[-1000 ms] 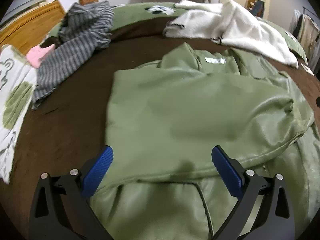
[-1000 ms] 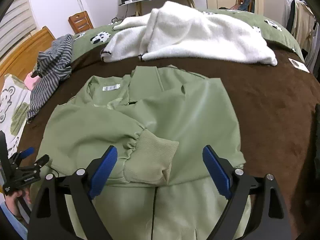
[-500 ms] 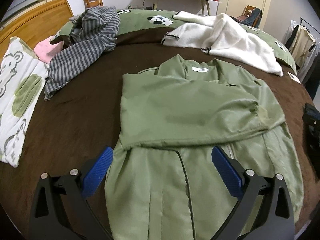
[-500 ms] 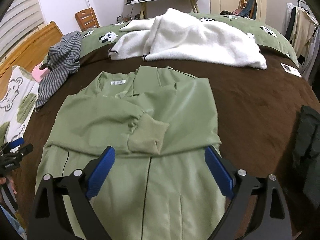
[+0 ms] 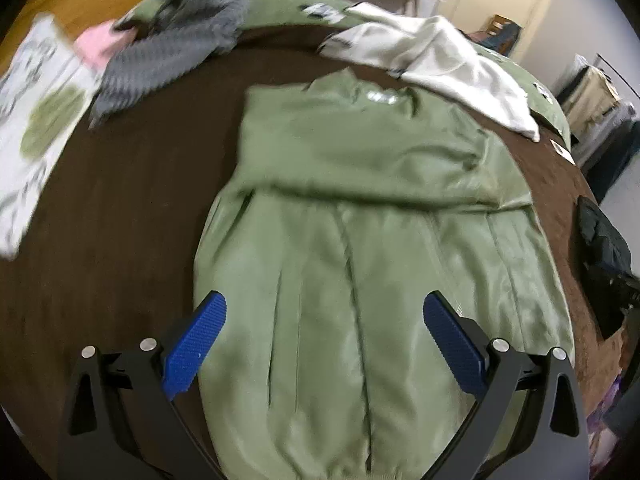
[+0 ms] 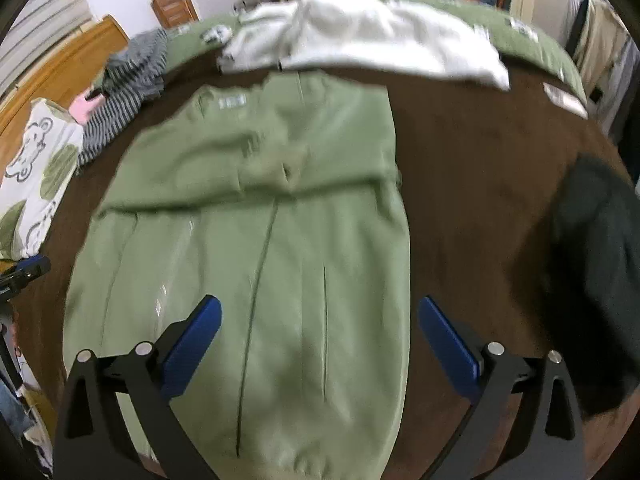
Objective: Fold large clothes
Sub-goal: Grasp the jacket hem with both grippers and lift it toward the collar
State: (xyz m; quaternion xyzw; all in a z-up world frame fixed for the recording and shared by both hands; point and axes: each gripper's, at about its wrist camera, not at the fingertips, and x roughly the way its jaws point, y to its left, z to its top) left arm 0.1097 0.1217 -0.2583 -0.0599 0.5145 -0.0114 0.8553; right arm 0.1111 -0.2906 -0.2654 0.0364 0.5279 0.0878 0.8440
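On the brown bedspread [image 5: 120, 208] the green jacket [image 5: 360, 280] lies flat, both sleeves already folded across its chest. Lengthwise folds remain. The left gripper [image 5: 324, 336] gapes wide and empty; the right gripper [image 6: 320, 340] is opening, gripping nothing.

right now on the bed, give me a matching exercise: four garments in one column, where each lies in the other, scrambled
Things:
1. green zip jacket
2. white fleece garment
3. grey striped garment
4. dark garment

Places, as the right wrist view shows them:
A. far left, near the wooden headboard
B. right edge of the brown blanket
C. centre, sleeves folded across the chest
D. far side, just beyond the jacket's collar

Pairs: 1-C, 2-D, 3-A, 4-B
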